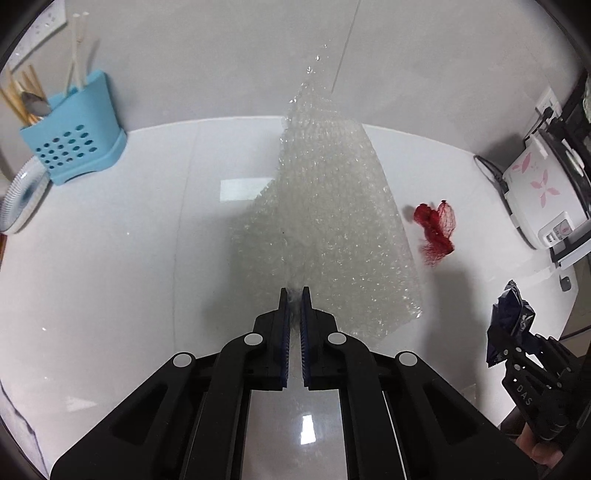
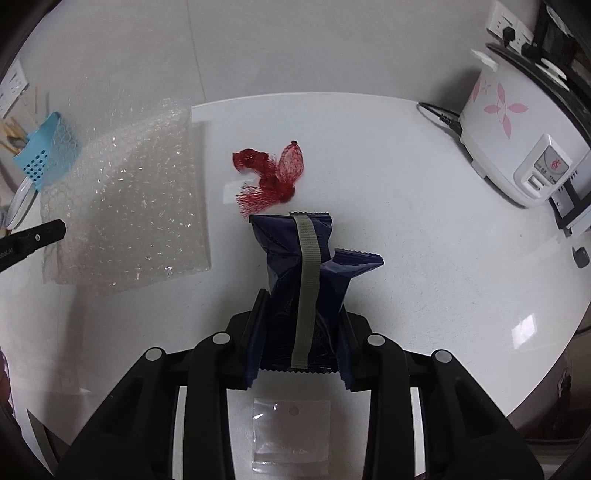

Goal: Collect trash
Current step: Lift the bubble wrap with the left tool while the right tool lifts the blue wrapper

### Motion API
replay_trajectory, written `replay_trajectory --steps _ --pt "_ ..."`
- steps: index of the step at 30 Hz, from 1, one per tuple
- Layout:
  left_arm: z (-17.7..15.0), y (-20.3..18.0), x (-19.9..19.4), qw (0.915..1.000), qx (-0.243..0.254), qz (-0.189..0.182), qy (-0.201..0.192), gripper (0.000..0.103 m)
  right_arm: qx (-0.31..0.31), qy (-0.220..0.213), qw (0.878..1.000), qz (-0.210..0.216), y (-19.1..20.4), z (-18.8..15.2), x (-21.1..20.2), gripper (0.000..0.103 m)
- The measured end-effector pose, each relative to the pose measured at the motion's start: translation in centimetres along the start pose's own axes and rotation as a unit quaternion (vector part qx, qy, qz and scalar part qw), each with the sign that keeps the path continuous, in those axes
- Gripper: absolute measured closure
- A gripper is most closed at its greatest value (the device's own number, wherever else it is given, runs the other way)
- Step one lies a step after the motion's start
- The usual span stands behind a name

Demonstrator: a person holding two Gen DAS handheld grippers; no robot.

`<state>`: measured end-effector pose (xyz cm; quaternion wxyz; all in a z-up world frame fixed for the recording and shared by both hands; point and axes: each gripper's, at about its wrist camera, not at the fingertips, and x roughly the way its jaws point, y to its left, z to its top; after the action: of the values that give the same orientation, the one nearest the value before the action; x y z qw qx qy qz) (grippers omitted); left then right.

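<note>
Left tongs [image 1: 294, 295]: clamped on a corner of the bubble wrap sheet [image 1: 332, 221], which hangs raised over the white worktop [image 1: 129, 258].
Right tongs [image 2: 301, 306]: clamped on a dark blue snack wrapper [image 2: 295, 266].
Red mesh net [image 2: 271, 173]: lying on the worktop, between bubble wrap and rice cooker [image 2: 517, 147].
Small clear plastic bag [image 2: 291, 435]: flat on the worktop below the right tongs.

Glossy white countertop [image 1: 110, 258]; pale grey wall [image 1: 221, 55] behind; wall sockets [image 2: 511, 27] at right; overhead light reflections.
</note>
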<state>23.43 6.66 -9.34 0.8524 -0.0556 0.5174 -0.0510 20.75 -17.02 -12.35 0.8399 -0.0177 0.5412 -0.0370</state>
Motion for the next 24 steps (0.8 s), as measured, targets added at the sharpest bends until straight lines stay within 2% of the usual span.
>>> replay_trajectory --steps 12,16,24 --pt "-4.7 -1.0 -8.3 0.9979 -0.038 0.019 -0.050 0.099 -0.039 -0.045 0.997 0.040 -1.7 -1.5 -5.7 0.072" --pt "-7.1 -1.5 -11.9 0.9962 -0.061 0.018 -0.060 0.099 -0.054 -0.053 0.995 0.058 -2.0 -2.7 -8.0 0.072" --pt "-12.1 -3.7 -17.7 0.9927 -0.075 0.042 -0.085 0.099 -0.087 -0.073 0.990 0.079 -2.7 -5.8 -12.4 0.072"
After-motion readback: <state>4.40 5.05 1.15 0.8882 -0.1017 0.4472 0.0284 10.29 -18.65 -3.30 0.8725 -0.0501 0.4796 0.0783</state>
